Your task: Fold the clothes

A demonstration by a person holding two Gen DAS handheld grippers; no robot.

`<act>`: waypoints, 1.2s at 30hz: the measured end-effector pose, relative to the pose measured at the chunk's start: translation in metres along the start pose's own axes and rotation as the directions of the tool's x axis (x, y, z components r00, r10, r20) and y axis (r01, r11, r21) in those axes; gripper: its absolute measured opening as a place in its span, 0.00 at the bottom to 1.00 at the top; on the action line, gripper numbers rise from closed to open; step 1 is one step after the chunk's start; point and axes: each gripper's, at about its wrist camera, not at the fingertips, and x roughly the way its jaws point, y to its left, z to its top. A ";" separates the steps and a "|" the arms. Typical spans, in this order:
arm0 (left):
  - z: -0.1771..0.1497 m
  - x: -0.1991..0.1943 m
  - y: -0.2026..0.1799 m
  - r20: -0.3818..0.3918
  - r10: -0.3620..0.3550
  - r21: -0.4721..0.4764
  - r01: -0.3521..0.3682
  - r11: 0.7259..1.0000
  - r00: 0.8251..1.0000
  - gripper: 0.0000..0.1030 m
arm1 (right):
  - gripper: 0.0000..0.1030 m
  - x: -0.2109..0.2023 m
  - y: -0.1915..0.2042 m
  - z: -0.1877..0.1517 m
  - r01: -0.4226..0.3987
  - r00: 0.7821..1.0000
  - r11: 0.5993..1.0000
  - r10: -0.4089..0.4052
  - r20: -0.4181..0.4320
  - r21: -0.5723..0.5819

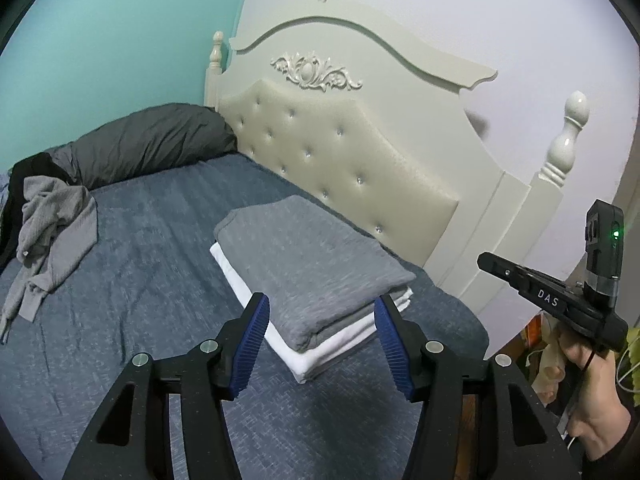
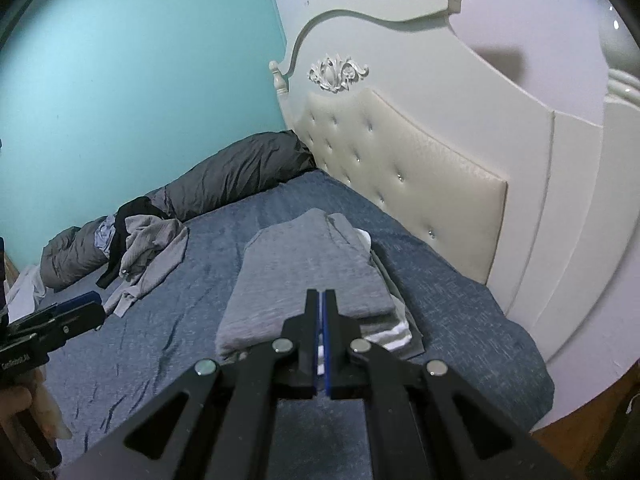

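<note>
— Stacking near the headboard point(image 1: 340, 152), then?

— Seemingly, yes: folded stack point(image 1: 312, 276) lying on the bed point(image 1: 140, 280) just beside the headboard, grey piece on top, white under it. Probably keeping finished work out of the way, leaving the middle of the bed free for spreading the next piece.

— And the left tool point(image 1: 322, 332)?

— Hovering over the stack's near edge, jaws standing apart, gripping nothing. Looking like a release or a pause; touching the cloth or not, hard to tell.

— Right tool point(image 2: 323, 320)?

— Jaws pressed together, blue pads meeting with only a sliver between, no cloth seen in them. Pointing at the stack's near end, apparently above it, perhaps for patting the top flat.

— Anything left to fold?

— Crumpled grey top point(image 1: 48, 236) lying well apart from the headboard, out across the bed, with something black point(image 1: 28, 176) bunched beside it. Waiting their turn, at a guess.

— The rest of the surface?

— Blue textured cover, lightly creased, soft enough to sag under a press. Dark grey pillow point(image 1: 152, 140) running from the headboard's far end along the turquoise wall point(image 1: 120, 32).

— And the room?

— Cream headboard, tufted and studded, carved crest above, turned posts at both ends. Pale wall point(image 1: 440, 12) behind it; wooden floor point(image 2: 592, 412) showing past the bed's corner, below the headboard's near end.
</note>
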 end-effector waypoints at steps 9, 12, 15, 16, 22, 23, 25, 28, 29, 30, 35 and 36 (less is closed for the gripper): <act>0.000 -0.041 -0.002 0.035 0.001 -0.002 0.000 1.000 0.999 0.65 | 0.03 -0.041 0.027 -0.003 0.001 1.000 1.000 -0.001 0.022 -0.001; -0.002 -0.053 -0.003 0.045 0.005 0.006 -0.005 1.000 0.999 0.68 | 0.09 -0.056 0.037 -0.004 0.001 0.999 1.000 -0.001 0.033 -0.004; -0.004 -0.064 -0.001 0.054 0.009 0.008 -0.009 1.000 0.999 0.69 | 0.12 -0.070 0.046 -0.008 0.006 0.999 1.000 -0.005 0.038 -0.013; -0.005 -0.068 -0.001 0.056 0.010 0.009 -0.011 1.000 0.998 0.69 | 0.12 -0.074 0.049 -0.009 0.007 0.999 1.000 -0.007 0.040 -0.016; -0.010 -0.091 0.002 0.072 0.029 0.025 -0.031 0.999 0.997 0.72 | 0.14 -0.095 0.064 -0.020 0.010 0.999 1.000 -0.008 0.047 -0.022; -0.011 -0.095 0.003 0.074 0.031 0.025 -0.033 0.999 0.997 0.74 | 0.17 -0.098 0.066 -0.022 0.009 0.999 1.000 -0.008 0.047 -0.021; -0.013 -0.102 0.004 0.076 0.032 0.024 -0.034 0.999 0.997 0.75 | 0.26 -0.103 0.069 -0.026 0.005 0.999 1.000 -0.004 0.048 -0.017; -0.018 -0.111 0.003 0.078 0.032 0.032 -0.034 0.999 0.996 0.76 | 0.35 -0.111 0.076 -0.032 -0.004 0.998 1.000 0.005 0.058 -0.016; -0.020 -0.114 0.002 0.081 0.034 0.037 -0.037 0.999 0.996 0.77 | 0.35 -0.114 0.078 -0.034 -0.004 0.998 1.000 0.004 0.059 -0.016; -0.021 -0.117 0.001 0.083 0.033 0.041 -0.037 0.998 0.996 0.78 | 0.35 -0.117 0.079 -0.036 -0.003 0.998 1.000 0.004 0.059 -0.017; -0.029 -0.126 -0.003 0.084 0.032 0.054 -0.037 0.998 0.996 0.81 | 0.45 -0.129 0.084 -0.044 -0.011 0.998 1.000 0.011 0.056 0.005; -0.030 -0.127 -0.004 0.083 0.031 0.058 -0.036 0.998 0.996 0.81 | 0.46 -0.131 0.085 -0.046 -0.011 0.998 1.000 0.010 0.056 0.003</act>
